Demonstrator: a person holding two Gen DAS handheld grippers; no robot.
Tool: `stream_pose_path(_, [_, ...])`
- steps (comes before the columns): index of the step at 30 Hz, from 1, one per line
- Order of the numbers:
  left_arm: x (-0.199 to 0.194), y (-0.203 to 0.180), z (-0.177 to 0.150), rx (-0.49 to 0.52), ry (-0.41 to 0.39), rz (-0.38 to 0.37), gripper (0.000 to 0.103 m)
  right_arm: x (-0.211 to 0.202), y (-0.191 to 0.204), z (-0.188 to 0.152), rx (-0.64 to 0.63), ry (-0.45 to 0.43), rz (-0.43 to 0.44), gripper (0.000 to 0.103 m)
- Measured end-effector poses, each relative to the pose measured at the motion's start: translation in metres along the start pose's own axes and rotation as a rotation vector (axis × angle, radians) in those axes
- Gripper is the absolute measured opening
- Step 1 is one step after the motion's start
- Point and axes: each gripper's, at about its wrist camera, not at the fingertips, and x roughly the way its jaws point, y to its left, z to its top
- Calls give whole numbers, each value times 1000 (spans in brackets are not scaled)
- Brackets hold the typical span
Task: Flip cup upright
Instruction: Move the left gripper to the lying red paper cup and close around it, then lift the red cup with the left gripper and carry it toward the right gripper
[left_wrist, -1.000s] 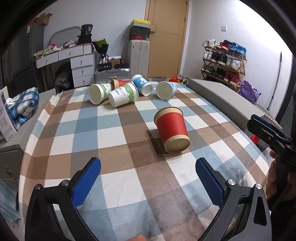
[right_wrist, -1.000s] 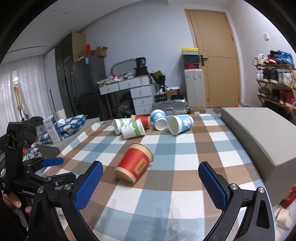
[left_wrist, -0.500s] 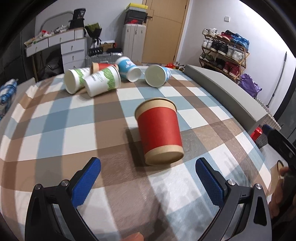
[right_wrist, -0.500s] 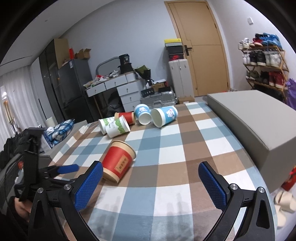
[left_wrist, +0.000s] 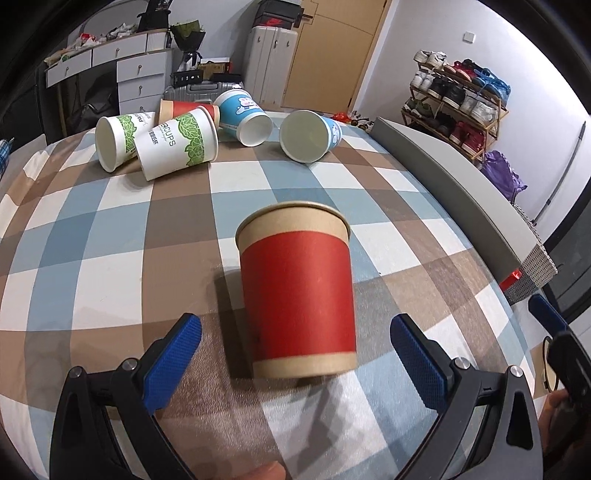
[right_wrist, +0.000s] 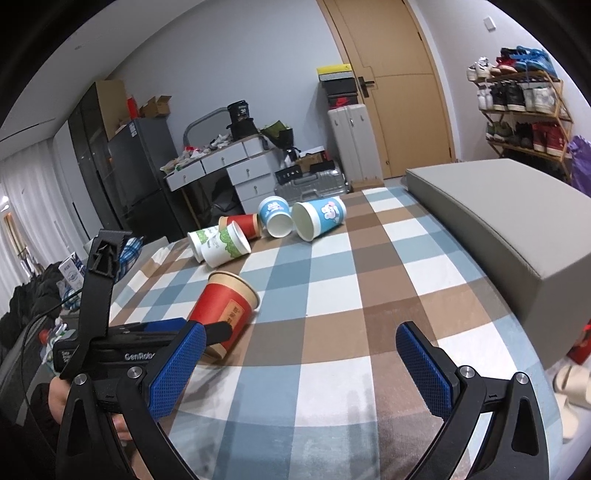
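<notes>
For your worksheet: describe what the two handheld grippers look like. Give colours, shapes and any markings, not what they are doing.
Both the left gripper and the right gripper have black angular frames with triangular cut-outs and silver screw heads. Each finger carries a blue pad with a fine cross-hatched texture. Seen from the right wrist camera, the left gripper's black body bears white lettering starting "GenRob", and a thin dark cable trails beside it. A bare hand grips it.

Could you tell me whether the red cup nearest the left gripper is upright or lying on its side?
On its side: the red cup lies along the checked cloth, rim pointing away from the open left gripper.
</notes>
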Motion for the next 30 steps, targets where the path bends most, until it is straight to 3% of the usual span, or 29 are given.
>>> stream_pose_path(2, [0,0,1,1,0,5,98,1,-1,0,3,3,-1,103])
stream_pose_path(5, [0,-2,1,10,7,-5,80,0,-2,-1,8,4,-3,103])
stream_pose_path(7, [0,-2,2,13,13,-14,55,1,-2,0,11,3,-4,103])
stream_pose_path(18, [-18,-1,8,21,-37,-8,54,-4,4,2,-7,-9,6,103])
stream_pose_path(30, [-56,8,-3,37,-115,8,54,-7,37,3,-89,-11,42,103])
